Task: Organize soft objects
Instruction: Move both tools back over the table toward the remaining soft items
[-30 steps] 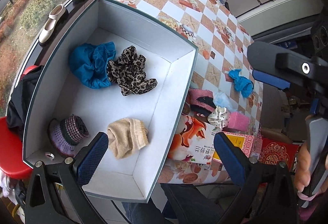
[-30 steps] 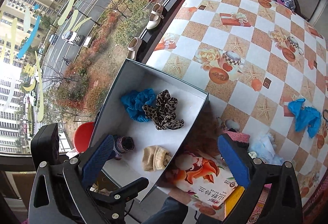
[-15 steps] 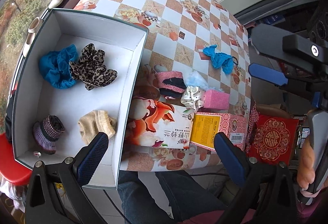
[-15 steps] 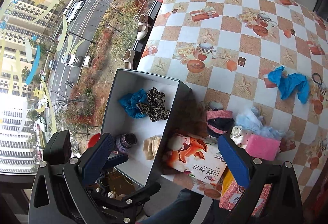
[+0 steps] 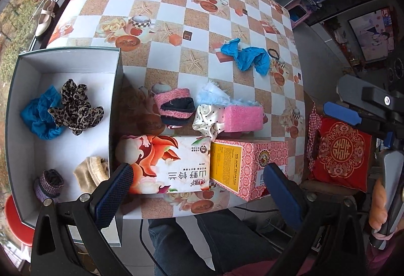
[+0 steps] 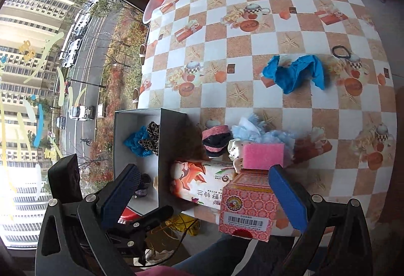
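Left claw point(image 5: 198, 194): wide open, empty, above the surface's near edge.
Right claw point(image 6: 205, 196): spread open, empty.
Pink rectangular sponge point(image 5: 243, 118): on the checkered surface point(image 5: 176, 23), beyond both claws, apart.

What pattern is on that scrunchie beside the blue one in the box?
Leopard print, brown and black, on the scrunchie; clearest in the left wrist view.

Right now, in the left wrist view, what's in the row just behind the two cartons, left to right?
pink and black knit band → white polka-dot scrunchie → pink sponge. The pale blue fluffy piece sits behind the last two, so I left it out.
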The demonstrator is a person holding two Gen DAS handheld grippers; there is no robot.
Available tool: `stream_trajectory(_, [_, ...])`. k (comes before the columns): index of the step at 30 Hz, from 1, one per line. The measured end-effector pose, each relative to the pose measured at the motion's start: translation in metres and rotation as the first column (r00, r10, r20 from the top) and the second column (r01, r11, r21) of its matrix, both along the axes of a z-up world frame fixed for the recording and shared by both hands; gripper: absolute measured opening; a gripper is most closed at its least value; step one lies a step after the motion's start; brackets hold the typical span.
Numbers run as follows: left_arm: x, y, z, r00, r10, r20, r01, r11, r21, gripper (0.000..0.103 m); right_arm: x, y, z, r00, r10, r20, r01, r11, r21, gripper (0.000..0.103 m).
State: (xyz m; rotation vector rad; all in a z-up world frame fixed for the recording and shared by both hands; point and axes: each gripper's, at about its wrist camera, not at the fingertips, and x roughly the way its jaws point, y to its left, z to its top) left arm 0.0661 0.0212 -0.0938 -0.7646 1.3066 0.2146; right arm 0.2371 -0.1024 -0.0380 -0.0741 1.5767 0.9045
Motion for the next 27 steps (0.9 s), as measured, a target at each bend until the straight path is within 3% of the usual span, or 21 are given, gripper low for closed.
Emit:
stream_trajectory(8, [0.047, -0.002, -0.015, 0.997, -0.049, -0.062, 0.053, 0.997, 0.053, 0.103, 0.046, -0.049, -0.03, 0.993, -0.122, -0.004, 0.121, 0.99, -0.076, 0.102])
stream_trajectory(16, [0.077, 0.003, -0.039, 0.985, -0.063, -0.16, 0.082, 0.989, 0.119, 0.103, 0.066, -0.063, -0.098, 0.989, -0.125, -0.077, 0.108, 0.976, -0.19, 0.102])
stream_trajectory(21, [0.082, 0.007, -0.054, 0.974, -0.058, -0.221, 0.089, 0.987, 0.133, 0.103, 0.068, -0.055, -0.144, 0.967, -0.11, -0.231, 0.063, 0.978, -0.201, 0.102])
stream_trajectory(27, [0.081, 0.011, -0.065, 0.964, -0.039, -0.263, 0.076, 0.988, 0.132, 0.103, 0.057, -0.028, -0.182, 0.904, -0.024, -0.428, -0.051, 0.985, -0.163, 0.102])
